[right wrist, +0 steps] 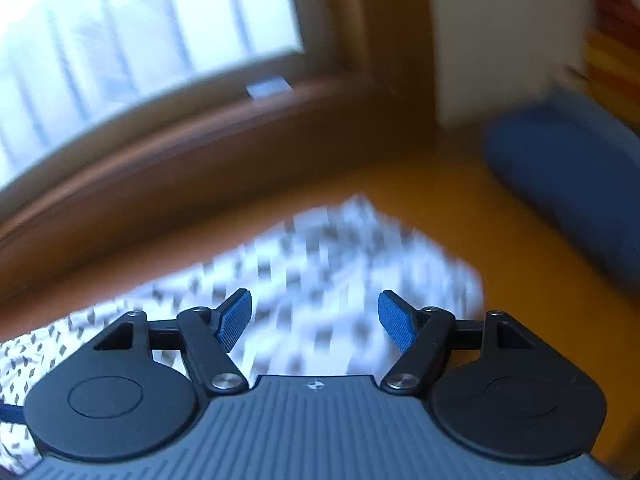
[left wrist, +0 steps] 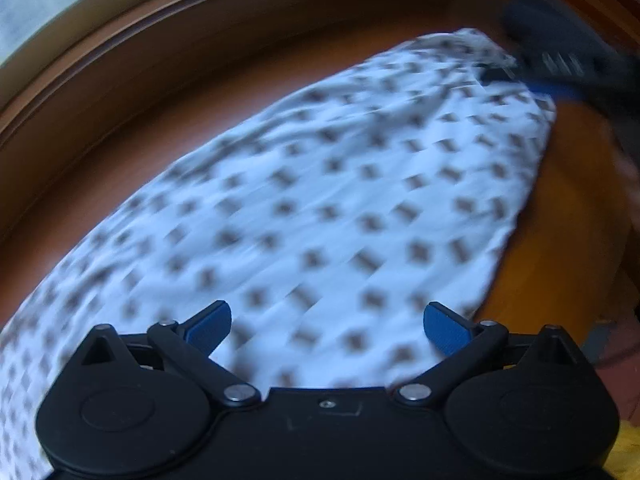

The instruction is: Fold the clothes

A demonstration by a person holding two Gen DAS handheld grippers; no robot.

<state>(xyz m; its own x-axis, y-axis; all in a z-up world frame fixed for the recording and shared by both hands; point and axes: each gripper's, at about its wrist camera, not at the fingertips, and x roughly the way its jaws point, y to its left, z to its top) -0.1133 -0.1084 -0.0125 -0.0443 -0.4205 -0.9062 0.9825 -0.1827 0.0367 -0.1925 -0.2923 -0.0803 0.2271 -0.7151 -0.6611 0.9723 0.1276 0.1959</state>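
Note:
A white garment with small dark diamond marks lies spread over an orange-brown surface. My left gripper hangs above its near part, blue pads wide apart, nothing between them. In the right wrist view the same garment lies blurred below my right gripper, whose blue pads also stand apart with only air between them. The right gripper shows in the left wrist view as a dark blurred shape over the garment's far right corner.
A brown wooden ledge under a window runs along the far side. A dark blue object lies on the orange surface to the right. A white wall panel stands behind it.

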